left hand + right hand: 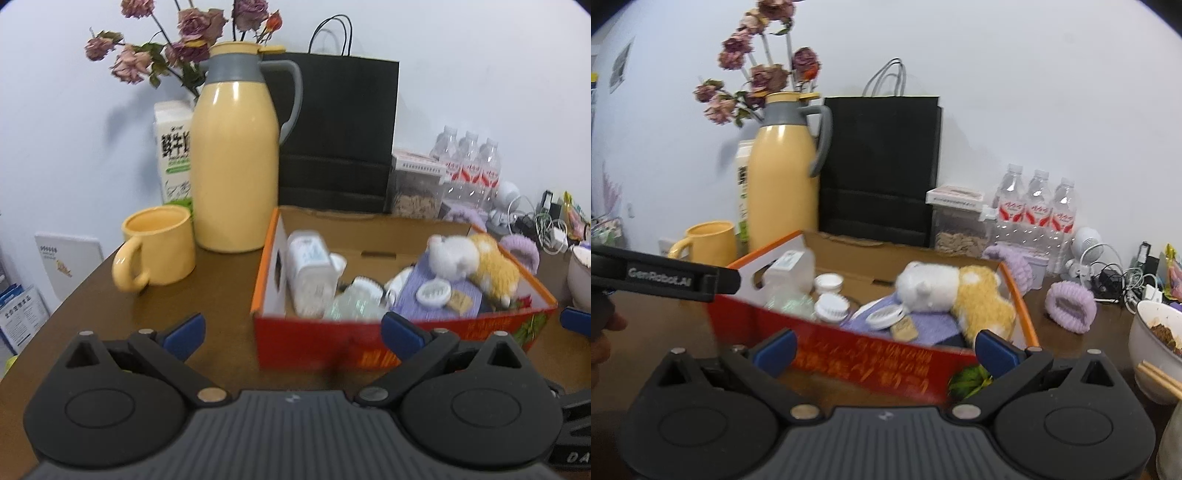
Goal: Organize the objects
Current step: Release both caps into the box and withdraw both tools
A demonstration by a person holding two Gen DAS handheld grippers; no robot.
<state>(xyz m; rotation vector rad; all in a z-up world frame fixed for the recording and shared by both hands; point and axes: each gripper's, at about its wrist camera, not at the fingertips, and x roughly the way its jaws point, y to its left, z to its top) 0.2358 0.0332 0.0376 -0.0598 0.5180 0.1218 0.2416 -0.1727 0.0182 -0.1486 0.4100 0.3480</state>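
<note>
A red and orange cardboard box point(369, 343) point(871, 365) sits on the brown table. Inside lie a white and orange plush cat point(472, 262) point(953, 291), a purple cloth point(436, 299), a white plastic bottle point(310, 269) point(790, 273), white round lids point(831, 306) and a small jar. My left gripper point(291, 332) is open and empty, just in front of the box's near left corner. My right gripper point(884, 349) is open and empty, against the box's near right wall. The left gripper's body point(665, 280) shows at the left of the right wrist view.
A yellow mug point(159, 247) and yellow thermos jug point(236, 155) stand left of the box, with a milk carton point(173, 155) and dried flowers behind. A black paper bag point(336, 133), water bottles point(1038, 210), a purple scrunchie point(1071, 306), cables and a food bowl point(1156, 332) lie right.
</note>
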